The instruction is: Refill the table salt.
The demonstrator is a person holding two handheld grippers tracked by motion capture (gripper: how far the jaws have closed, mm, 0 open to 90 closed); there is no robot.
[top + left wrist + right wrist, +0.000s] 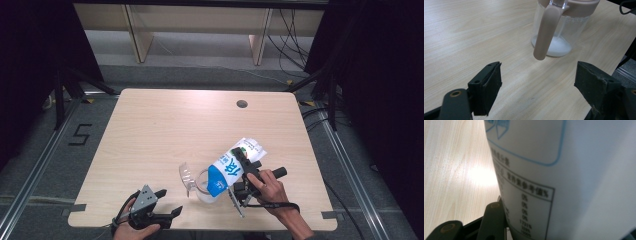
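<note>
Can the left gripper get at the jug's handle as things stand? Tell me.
Probably yes. The left gripper is open and faces the jug, whose handle hangs toward it over bare table; the right gripper tilts the carton in from the far side.

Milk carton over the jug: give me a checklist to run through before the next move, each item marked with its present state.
1. Right gripper clamped on the milk carton: ok, its fingers press the carton's sides.
2. Carton tipped with its top over the jug: ok.
3. Jug upright on the table: ok.
4. Jug lid flipped open, out of the pour's way: ok.
5. Room left in the jug: ok, milk covers just the bottom.
6. Left gripper steadying the jug: not ok, fingers open and short of the handle.
</note>
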